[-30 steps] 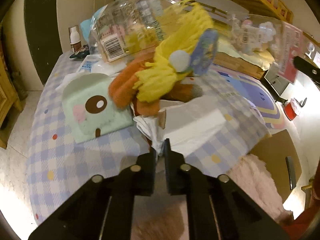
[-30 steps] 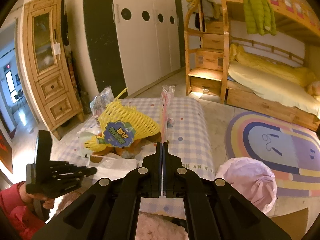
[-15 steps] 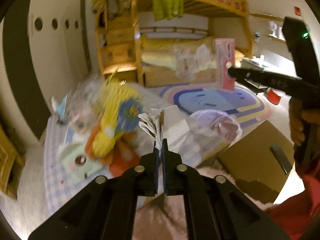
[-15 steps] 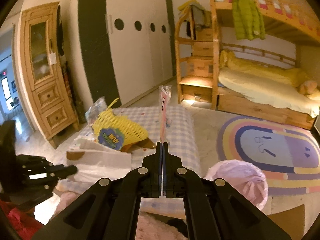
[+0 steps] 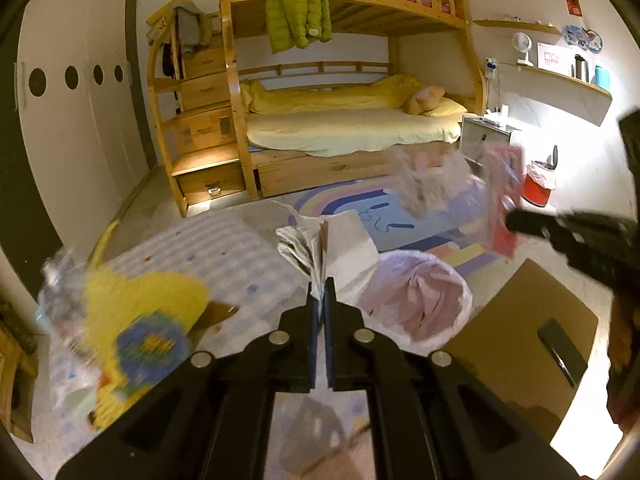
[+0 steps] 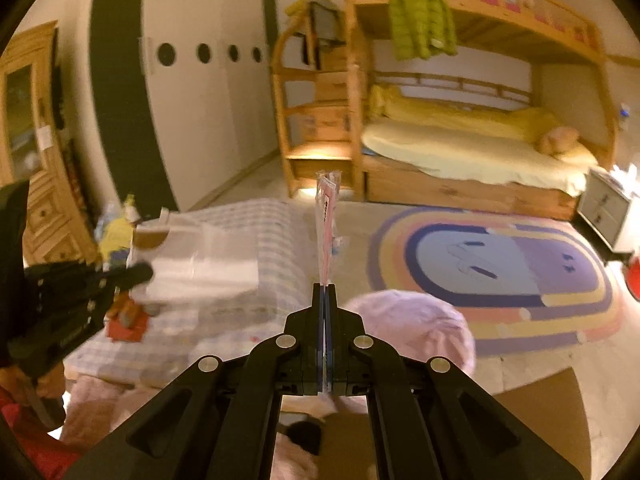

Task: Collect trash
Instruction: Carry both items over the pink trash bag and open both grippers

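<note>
Both grippers are clamped on trash, carrying it toward the pink-lined bin (image 5: 416,296): left gripper (image 5: 323,304) pinches crumpled paper (image 5: 340,248), right gripper (image 6: 325,304) a plastic wrapper (image 6: 326,220) at twelve o'clock.

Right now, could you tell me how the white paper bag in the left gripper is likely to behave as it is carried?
The white paper bag, pinched by the left gripper, stands up unsupported, so probably light and fairly stiff. Its crumpled edge suggests it creases easily and may tear.

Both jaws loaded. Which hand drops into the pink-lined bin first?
Left, probably. The left gripper holds the white paper bag right beside the pink-lined bin. The right gripper pinches the clear plastic wrapper, seemingly farther beyond the bin.
</note>
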Tool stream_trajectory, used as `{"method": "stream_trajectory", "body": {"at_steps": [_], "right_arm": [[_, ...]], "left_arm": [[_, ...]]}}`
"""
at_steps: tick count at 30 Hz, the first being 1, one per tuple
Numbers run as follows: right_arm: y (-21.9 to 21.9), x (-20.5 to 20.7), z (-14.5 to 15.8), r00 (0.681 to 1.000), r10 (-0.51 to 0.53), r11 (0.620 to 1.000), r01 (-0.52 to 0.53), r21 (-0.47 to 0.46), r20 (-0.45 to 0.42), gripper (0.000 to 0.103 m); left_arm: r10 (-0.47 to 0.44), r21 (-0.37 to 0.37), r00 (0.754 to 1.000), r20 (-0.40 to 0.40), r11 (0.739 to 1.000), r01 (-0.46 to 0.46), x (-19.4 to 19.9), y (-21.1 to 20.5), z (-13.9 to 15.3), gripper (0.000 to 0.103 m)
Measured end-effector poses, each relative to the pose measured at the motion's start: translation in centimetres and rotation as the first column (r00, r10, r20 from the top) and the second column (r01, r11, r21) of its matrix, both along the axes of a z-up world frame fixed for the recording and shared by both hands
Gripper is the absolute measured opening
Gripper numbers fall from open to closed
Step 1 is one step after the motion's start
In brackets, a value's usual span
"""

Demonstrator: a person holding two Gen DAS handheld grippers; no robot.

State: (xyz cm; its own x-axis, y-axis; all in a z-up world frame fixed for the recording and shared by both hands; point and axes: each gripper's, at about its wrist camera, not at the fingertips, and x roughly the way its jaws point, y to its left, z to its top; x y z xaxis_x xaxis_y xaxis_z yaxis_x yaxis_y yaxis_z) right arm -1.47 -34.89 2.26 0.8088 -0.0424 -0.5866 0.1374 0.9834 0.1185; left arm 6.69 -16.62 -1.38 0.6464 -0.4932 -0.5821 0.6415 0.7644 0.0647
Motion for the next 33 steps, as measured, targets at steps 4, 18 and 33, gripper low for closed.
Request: {"method": "stream_trajectory", "body": {"at_steps": [4, 18, 33], "right_arm": [[-2.0, 0.1, -1.4, 0.998, -0.049, 0.999, 0.049, 0.011, -0.029, 0.0], [-7.7, 3.8, -7.8, 0.98, -0.128, 0.987, 0.14, 0.074, -0.15, 0.0], [-9.4, 4.6, -8.9, 0.964, -0.184, 0.975, 0.203, 0.087, -0.19, 0.03]], "left_arm": [[-0.007, 0.022, 1.0, -0.01, 1.0, 0.007, 1.1, -4.3, -1.5, 0.001], [-0.045, 0.097, 0.998, -0.052, 0.994, 0.049, 5.0, -13.3, -5.1, 0.001], [-0.011, 0.045, 0.994, -0.108, 0.999, 0.016, 6.6, -12.8, -4.3, 0.047]]}}
